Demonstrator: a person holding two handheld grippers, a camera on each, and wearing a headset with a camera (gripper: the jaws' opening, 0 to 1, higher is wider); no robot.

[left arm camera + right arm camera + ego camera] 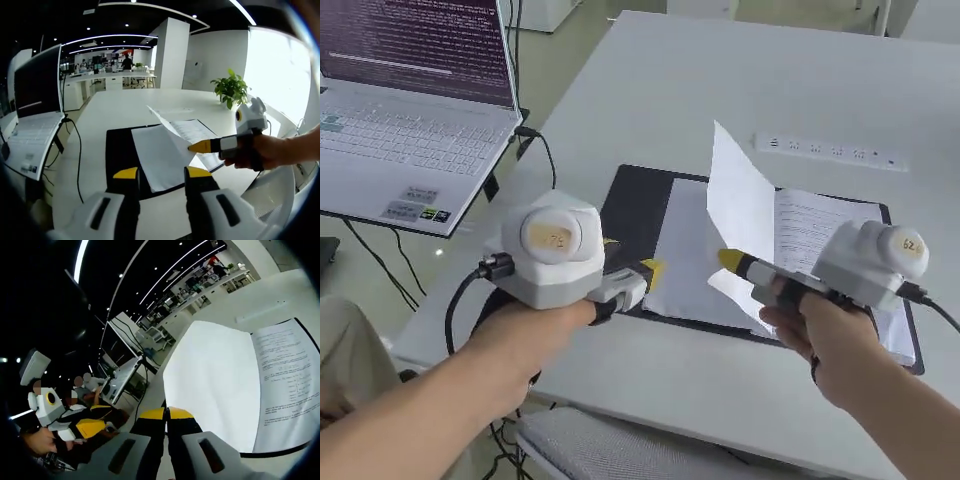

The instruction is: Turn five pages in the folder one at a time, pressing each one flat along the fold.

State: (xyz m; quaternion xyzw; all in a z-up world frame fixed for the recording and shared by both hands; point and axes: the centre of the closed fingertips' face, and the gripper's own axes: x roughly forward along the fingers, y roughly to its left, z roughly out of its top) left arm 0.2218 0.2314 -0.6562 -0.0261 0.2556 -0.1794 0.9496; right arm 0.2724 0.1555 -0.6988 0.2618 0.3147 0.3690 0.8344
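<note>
Page [740,195] is one thin sheet of paper: light, floppy, easy to crease or tear, and probably slick against the sheet under it. Best hold, I'd say, is a pinch on the free outer edge near the bottom corner, away from the fold. That's where the right hand-held gripper [166,414] has it, with jaws closed on the sheet's lower edge and yellow tips together with paper between them. The sheet stands up from those jaws, bowed a little, blank side facing the gripper. A printed page [287,380] lies flat to the right of the jaws in the right gripper view. Judgement: swing it over the fold in a gentle arc. A hard tug could rip it at the binding.

Folder [635,205] is black and lies open flat on the white surface [650,90], just ahead of both grippers.

Left hand-held gripper [162,175] has its jaws well apart with nothing between them. It hovers just off the folder's near-left edge, tips aimed at the left-hand sheets. It looks placed to press the sheet down along the fold once it lands. Light pressure with the flat of a jaw should do, since paper dents fast.

Pose:
- **Right hand** [825,335] grips the handle from below, wrist about level, gripper pointing left.
- **Left hand** [535,335] comes in on a forearm from the lower left, gripper pointing right across the folder.
- **Tips** of the two grippers are near each other but apart.

Laptop [410,110] sits well off to the left of the left gripper. A power strip [830,152] lies beyond the right one, past the folder.
</note>
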